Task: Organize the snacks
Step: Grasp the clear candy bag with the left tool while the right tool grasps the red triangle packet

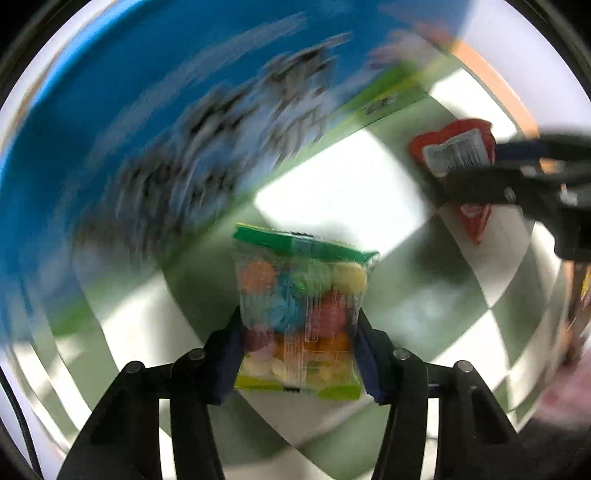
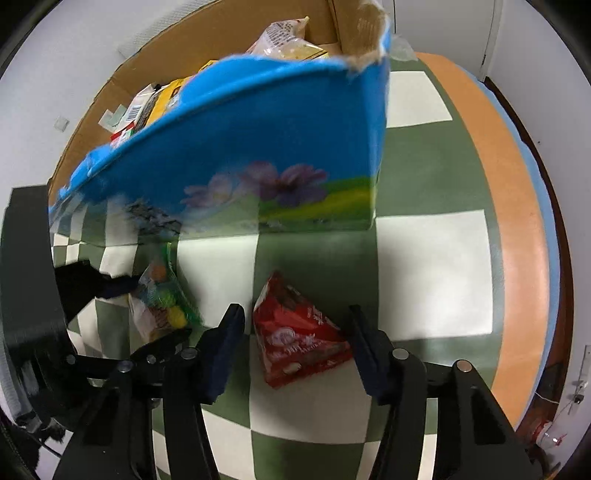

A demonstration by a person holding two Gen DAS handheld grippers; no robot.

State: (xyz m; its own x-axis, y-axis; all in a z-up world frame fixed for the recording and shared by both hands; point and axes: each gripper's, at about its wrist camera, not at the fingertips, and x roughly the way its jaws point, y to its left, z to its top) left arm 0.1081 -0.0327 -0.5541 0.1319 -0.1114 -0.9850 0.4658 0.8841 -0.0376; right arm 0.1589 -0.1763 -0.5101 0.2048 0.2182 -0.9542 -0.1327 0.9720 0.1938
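My left gripper (image 1: 299,350) is shut on a clear bag of coloured candies (image 1: 301,314) with green ends, held above the checked cloth. The bag also shows in the right wrist view (image 2: 164,302). My right gripper (image 2: 295,332) is open, its fingers on either side of a red triangular snack packet (image 2: 299,332) lying on the cloth; whether they touch it is unclear. The red packet shows in the left wrist view (image 1: 456,155) behind the right gripper's fingers (image 1: 491,184). A blue cardboard box (image 2: 258,147) holding several snacks stands just beyond.
The table wears a green and white checked cloth (image 2: 424,258) with an orange border (image 2: 517,221) at the right edge. The box's brown flaps (image 2: 351,22) are open. A white wall lies behind. The left wrist view is blurred.
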